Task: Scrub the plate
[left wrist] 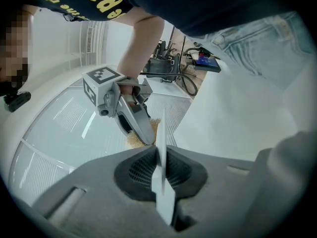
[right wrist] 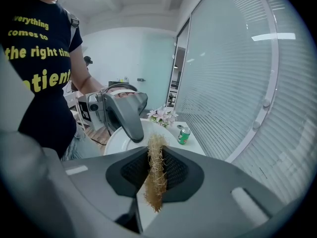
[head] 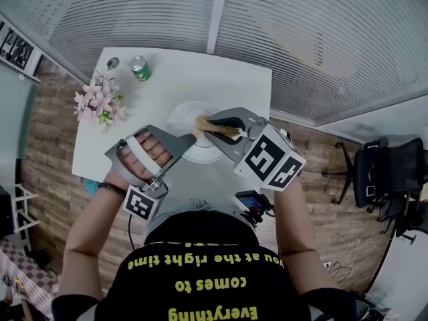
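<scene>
A white plate is held tilted over the white table in the head view. My left gripper is shut on the plate's near-left rim; in the left gripper view the rim stands edge-on between the dark pads. My right gripper is shut on a straw-coloured fibre scrubber, which lies against the plate's face. In the right gripper view the scrubber sticks out between the jaws, with the plate and my left gripper just beyond it.
Pink flowers stand at the table's left edge, with a green can and a small metal object at the far left corner. Window blinds run behind the table. An office chair stands on the wooden floor to the right.
</scene>
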Demonstrator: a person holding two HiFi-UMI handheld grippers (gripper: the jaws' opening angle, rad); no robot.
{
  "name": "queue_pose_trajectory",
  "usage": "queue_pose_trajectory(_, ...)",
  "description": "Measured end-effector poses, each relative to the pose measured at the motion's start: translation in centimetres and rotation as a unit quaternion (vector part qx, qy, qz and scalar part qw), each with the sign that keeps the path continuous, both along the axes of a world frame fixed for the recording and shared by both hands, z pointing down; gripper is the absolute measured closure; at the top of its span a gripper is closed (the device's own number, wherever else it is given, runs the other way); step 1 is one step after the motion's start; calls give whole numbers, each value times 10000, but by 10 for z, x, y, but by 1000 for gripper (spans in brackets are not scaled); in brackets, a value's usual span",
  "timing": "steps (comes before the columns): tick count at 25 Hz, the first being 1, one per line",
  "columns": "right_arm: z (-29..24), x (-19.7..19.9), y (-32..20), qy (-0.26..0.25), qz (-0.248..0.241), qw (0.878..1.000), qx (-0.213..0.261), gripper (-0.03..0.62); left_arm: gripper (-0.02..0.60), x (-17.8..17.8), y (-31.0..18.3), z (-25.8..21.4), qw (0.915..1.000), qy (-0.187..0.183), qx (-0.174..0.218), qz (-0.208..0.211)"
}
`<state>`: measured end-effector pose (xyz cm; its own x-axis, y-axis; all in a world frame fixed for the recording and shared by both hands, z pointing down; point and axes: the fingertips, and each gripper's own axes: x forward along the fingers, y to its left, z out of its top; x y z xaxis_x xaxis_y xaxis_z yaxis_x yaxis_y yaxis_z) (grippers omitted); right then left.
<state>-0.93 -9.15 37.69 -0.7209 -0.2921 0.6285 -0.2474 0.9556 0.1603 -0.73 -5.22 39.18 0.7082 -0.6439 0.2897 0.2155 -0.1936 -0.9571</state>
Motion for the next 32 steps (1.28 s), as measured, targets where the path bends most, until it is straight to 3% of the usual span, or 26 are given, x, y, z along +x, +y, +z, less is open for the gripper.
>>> queue_pose_trajectory(26,35,45,-40,-148,831,9959,-336,537,563,3,9,-5,9999,123,-5,59)
queue_pose_trajectory(32,30,41,-40,-57,747,9969,-245,537,563,4,7,-5,9999,132,-3,58)
